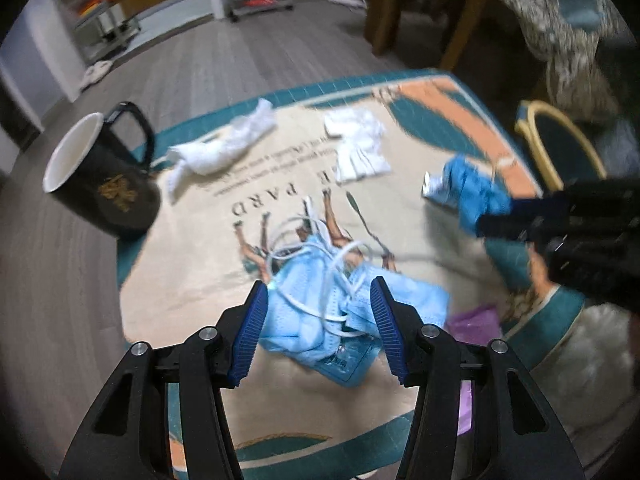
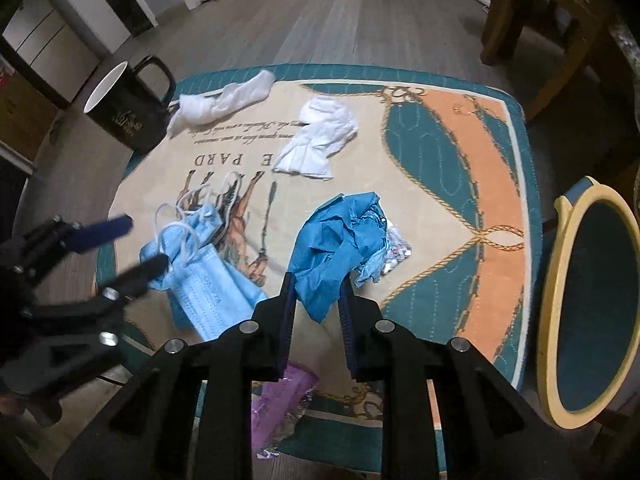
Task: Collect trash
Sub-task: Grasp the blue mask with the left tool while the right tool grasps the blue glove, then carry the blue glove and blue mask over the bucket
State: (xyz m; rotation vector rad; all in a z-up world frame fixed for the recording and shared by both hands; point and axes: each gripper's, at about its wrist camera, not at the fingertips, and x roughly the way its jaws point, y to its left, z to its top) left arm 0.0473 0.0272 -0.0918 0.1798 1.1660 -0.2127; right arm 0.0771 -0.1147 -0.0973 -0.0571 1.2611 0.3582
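A heap of light-blue face masks (image 1: pixel 320 312) with white ear loops lies on the printed cloth (image 1: pixel 192 280). My left gripper (image 1: pixel 319 286) points down over the heap, open, its blue pads on either side of it. In the right wrist view the left gripper (image 2: pixel 142 242) has one finger at the edge of the masks (image 2: pixel 204 276) and the other apart from them. My right gripper (image 2: pixel 316 284) is shut on a crumpled blue glove (image 2: pixel 340 236), low over the cloth. A silver foil scrap (image 2: pixel 396 252) lies beside the glove. The left wrist view shows the glove (image 1: pixel 472 188) at the right.
A black mug (image 2: pixel 128 116) stands at the cloth's far left corner. Two white tissues (image 2: pixel 224 100) (image 2: pixel 320 136) lie at the far side. A purple wrapper (image 2: pixel 280 400) lies near the front edge. A yellow-rimmed chair (image 2: pixel 592 304) stands right of the table.
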